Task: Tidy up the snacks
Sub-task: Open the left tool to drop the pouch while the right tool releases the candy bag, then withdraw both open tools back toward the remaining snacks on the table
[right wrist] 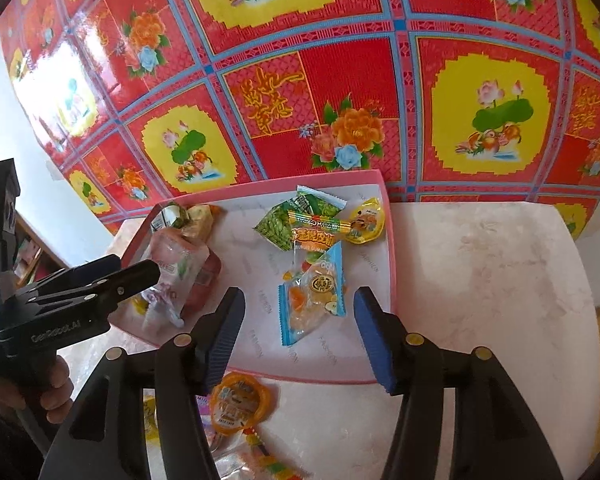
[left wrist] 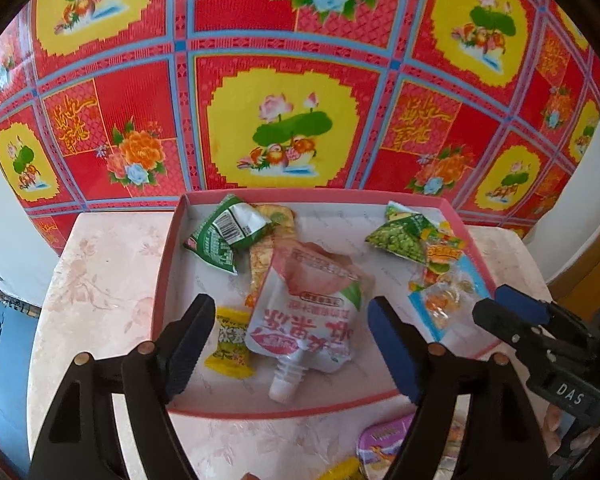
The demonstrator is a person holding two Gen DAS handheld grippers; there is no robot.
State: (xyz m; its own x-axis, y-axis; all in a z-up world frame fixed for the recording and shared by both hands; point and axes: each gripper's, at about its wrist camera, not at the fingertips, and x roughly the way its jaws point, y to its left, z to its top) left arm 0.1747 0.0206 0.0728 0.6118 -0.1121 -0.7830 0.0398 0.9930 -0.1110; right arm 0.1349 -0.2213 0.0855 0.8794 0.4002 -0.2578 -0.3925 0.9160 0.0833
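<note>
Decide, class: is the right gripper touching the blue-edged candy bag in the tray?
Apart. The right wrist view shows the right gripper open, bare tray between each pad and the candy bag.

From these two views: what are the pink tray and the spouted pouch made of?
Pink tray: looks like cardboard or paperboard, matte pink walls with thin straight folded edges and a pale printed liner; could be a box lid.
Spouted pouch: flexible plastic film, glossy, with creases and highlights; its white spout looks like rigid ribbed plastic.

Each tool (left wrist: 290, 320) is black plastic with blue ribbed pads (right wrist: 374, 332), brass-coloured pivot pins and white lettering.
</note>
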